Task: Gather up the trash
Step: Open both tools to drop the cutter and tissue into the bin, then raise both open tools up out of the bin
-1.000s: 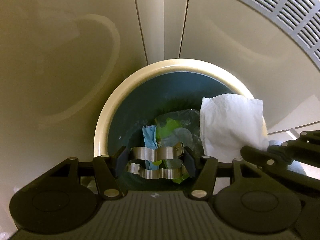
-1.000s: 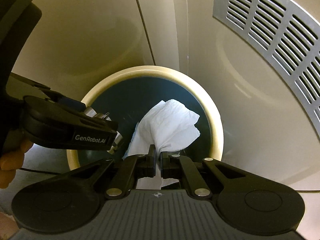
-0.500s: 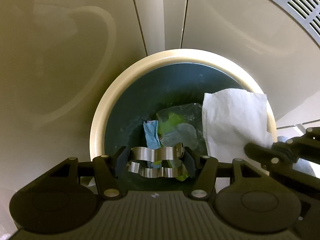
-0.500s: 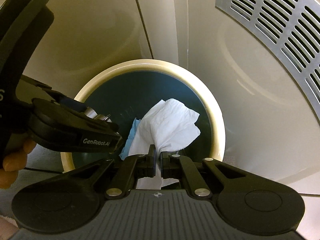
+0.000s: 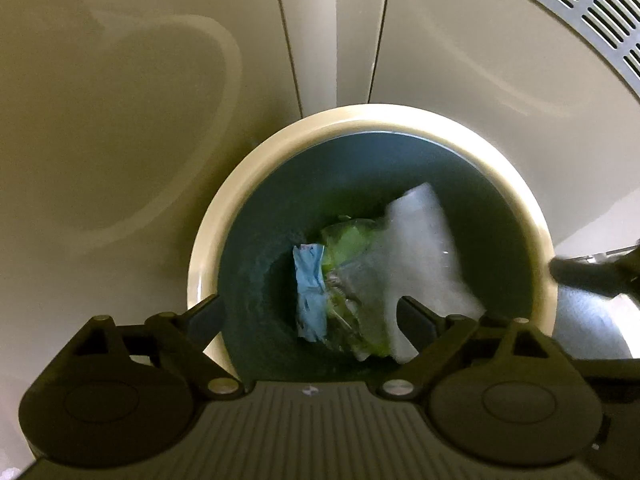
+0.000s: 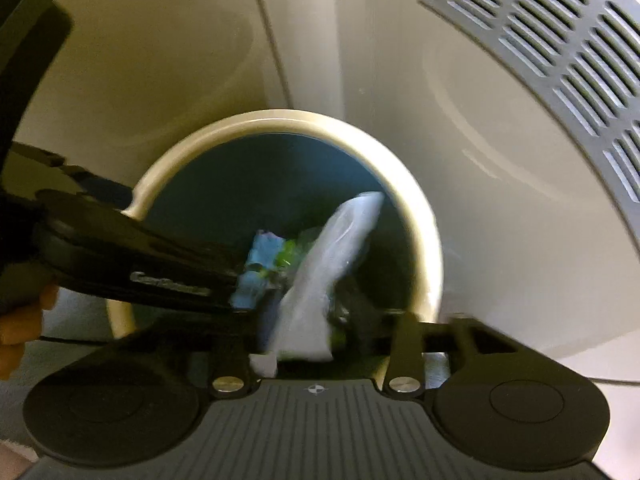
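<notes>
Both grippers hang over the waste bin (image 5: 520, 192), left gripper (image 5: 308, 312) and right gripper (image 6: 320, 332) with jaws just opened, nothing pinched: the dropping step. White tissue (image 5: 424, 248) falls blurred beside the blue wrapper (image 5: 310, 288) inside. Next, fetch more trash; none shows outside the bin

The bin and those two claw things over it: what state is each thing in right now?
Trash bin: upright, no lid, holding trash.
White tissue: blurred, loose inside the bin.
Blue wrapper: lying at the bottom.
Green and clear plastic bag: crumpled beside the wrapper.
Left gripper: just opened wide, empty.
Right gripper: just opened, tissue between the jaws but not gripped.
</notes>
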